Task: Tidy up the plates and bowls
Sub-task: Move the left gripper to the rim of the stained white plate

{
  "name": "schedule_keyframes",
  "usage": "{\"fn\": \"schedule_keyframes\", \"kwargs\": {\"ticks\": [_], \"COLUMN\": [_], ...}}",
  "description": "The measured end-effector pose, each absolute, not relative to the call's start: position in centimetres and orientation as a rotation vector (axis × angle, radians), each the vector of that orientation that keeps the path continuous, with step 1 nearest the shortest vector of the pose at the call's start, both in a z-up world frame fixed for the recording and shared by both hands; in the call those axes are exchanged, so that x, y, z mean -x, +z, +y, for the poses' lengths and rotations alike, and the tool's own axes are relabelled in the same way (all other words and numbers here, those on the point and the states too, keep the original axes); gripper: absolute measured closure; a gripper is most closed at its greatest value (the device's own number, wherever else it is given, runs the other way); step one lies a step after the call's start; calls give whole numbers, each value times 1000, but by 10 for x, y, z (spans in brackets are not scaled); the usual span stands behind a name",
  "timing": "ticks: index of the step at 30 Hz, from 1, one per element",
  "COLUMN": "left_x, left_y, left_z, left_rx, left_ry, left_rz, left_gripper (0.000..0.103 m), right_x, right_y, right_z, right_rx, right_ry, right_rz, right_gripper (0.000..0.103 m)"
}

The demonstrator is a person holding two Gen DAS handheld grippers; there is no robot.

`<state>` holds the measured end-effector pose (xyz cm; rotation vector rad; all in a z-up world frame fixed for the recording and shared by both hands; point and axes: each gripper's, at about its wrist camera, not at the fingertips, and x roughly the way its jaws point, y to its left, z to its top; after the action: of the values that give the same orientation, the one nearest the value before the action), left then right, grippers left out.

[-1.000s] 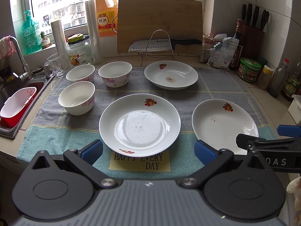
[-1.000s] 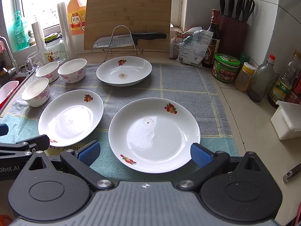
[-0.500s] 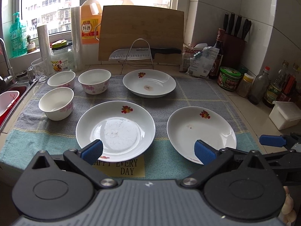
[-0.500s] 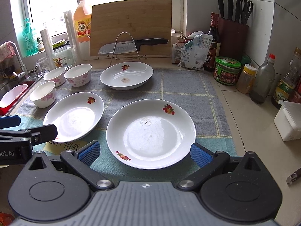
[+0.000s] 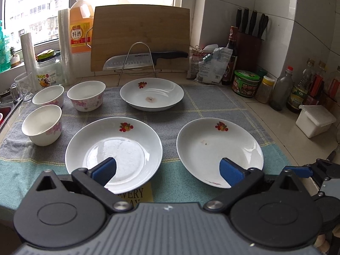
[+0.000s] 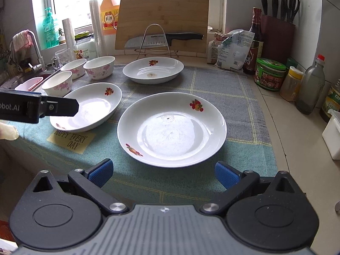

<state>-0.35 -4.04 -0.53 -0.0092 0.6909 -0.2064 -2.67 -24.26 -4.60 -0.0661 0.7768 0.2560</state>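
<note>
Three white plates with fruit motifs and three white bowls with pink flowers sit on a grey and teal towel (image 5: 212,102). My left gripper (image 5: 167,167) hovers open and empty over the front edge. One of its blue pads overlaps the left plate (image 5: 119,146), the other the right plate (image 5: 216,148). The far plate (image 5: 152,94) lies behind them, and the bowls (image 5: 42,125) (image 5: 48,95) (image 5: 86,95) cluster at the left. My right gripper (image 6: 163,171) is open and empty just short of the near plate (image 6: 172,127). A left gripper finger (image 6: 53,107) shows over the left plate (image 6: 93,106).
A cutting board (image 5: 141,38) and a knife on a wire rack (image 5: 138,61) stand behind the towel. Jars, bottles and a knife block (image 5: 249,48) line the right wall. A white box (image 5: 314,120) sits at the right, and the sink (image 6: 27,80) at the left.
My left gripper has shifted to the right and come in lower, so its pads now overlap both front plates. My right gripper's view has shifted slightly, and its pads now sit short of the near plate.
</note>
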Motion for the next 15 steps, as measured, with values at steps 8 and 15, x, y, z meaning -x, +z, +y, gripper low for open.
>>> {"fn": "schedule_keyframes", "kwargs": {"ticks": [8, 15], "left_x": [-22, -45], "left_y": [-11, -16], "left_z": [-39, -40], "left_rx": [-2, -34], "left_ry": [-235, -265], "left_rz": [715, 741], "left_gripper": [1, 1], "right_x": [16, -6], "right_y": [-69, -95], "right_z": [-244, -246], "right_rx": [103, 106], "right_ry": [243, 227], "right_rz": [792, 840], "right_gripper": [0, 0]}}
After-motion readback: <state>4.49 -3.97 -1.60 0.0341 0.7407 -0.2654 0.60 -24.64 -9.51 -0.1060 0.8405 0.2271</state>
